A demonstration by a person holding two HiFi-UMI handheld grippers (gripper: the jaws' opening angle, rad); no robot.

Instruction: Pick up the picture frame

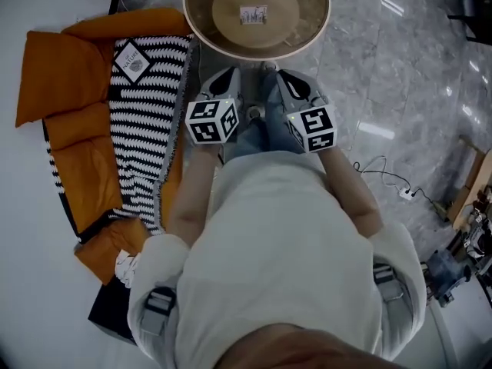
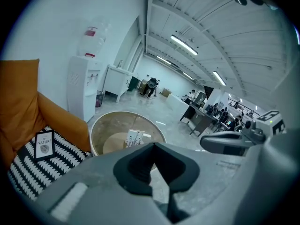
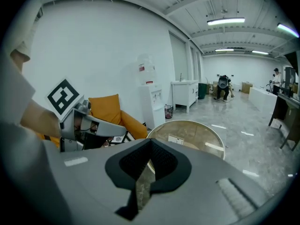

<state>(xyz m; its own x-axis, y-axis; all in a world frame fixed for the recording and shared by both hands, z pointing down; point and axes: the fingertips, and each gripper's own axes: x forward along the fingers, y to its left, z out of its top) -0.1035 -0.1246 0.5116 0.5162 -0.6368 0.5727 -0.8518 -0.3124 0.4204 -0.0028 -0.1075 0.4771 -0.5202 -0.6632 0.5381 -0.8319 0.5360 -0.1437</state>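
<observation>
Orange cushioned armchair (image 1: 65,75) at left, black-and-white zigzag knitted throw (image 1: 146,129) draped over it, square white card (image 1: 132,61) lying on throw. Round glass-topped surface (image 1: 307,41) just beside chair. Grey marble floor (image 1: 400,75); white cable (image 1: 382,177) trailing right. White water dispenser (image 2: 83,86) against wall

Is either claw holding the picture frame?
No, the picture frame sits untouched on the round table, beyond the left claw and right claw.

The upholstered seat (image 1: 65,75) is burnt orange, draped with a black-and-white zigzag throw (image 1: 150,129) that carries a white, black-edged card (image 1: 132,61). The round worktop (image 1: 257,54) has a cream rim around brown-tinted glass, and the picture frame (image 1: 254,14) on it is white. The floor (image 1: 400,75) is grey marble with pale veins. The left gripper (image 1: 225,75) and right gripper (image 1: 290,77) are grey, with black-and-white marker cubes.
</observation>
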